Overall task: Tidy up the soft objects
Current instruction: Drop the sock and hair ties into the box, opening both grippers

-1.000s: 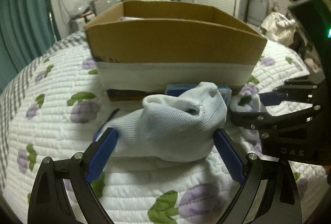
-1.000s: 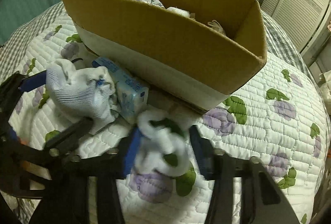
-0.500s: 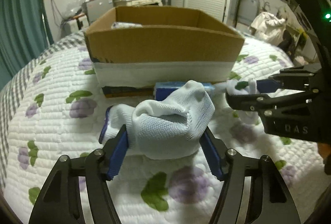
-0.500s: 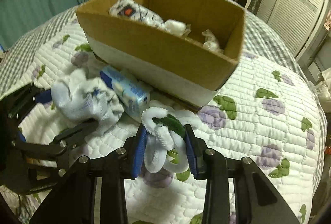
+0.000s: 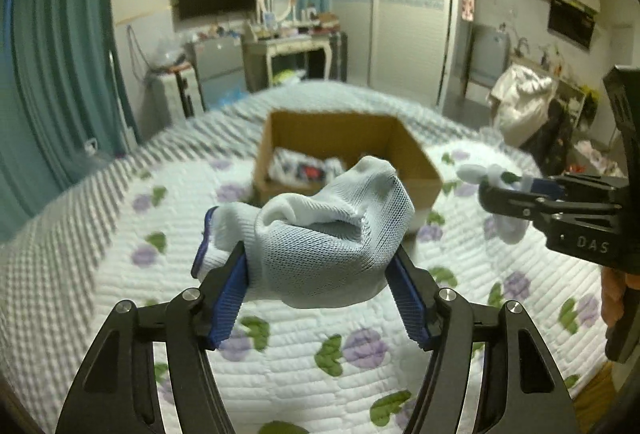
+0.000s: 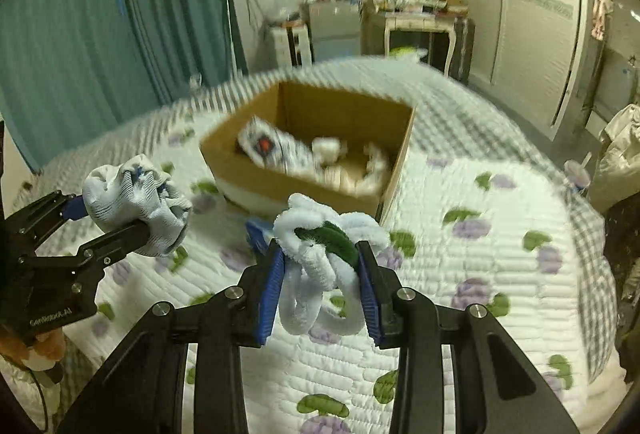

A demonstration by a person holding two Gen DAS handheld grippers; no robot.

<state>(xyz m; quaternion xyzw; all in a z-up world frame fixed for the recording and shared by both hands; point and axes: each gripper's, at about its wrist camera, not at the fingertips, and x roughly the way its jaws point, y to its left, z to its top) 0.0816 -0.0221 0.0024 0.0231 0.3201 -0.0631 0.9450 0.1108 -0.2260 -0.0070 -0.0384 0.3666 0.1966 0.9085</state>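
Observation:
My left gripper (image 5: 320,258) is shut on a bunched white knit glove (image 5: 324,230) and holds it in the air above the quilt. That glove (image 6: 136,201) also shows at the left of the right wrist view. My right gripper (image 6: 322,266) is shut on a fluffy white loop toy with a green part (image 6: 328,250), lifted too; the toy (image 5: 486,173) sticks out of its fingers at the right of the left wrist view. Ahead of both stands an open cardboard box (image 6: 384,137) with a patterned packet (image 6: 272,149) and white soft things inside.
The bed's white quilt with purple and green flowers (image 5: 352,346) lies below both grippers. A blue packet (image 6: 256,234) lies by the box's near side. A person's hand (image 6: 44,346) holds the left gripper. Teal curtains, a dresser and wardrobes stand beyond the bed.
Both grippers have risen from the quilt with their loads, so the box now sits lower and farther in view. The left jaws closed on the glove at the start.

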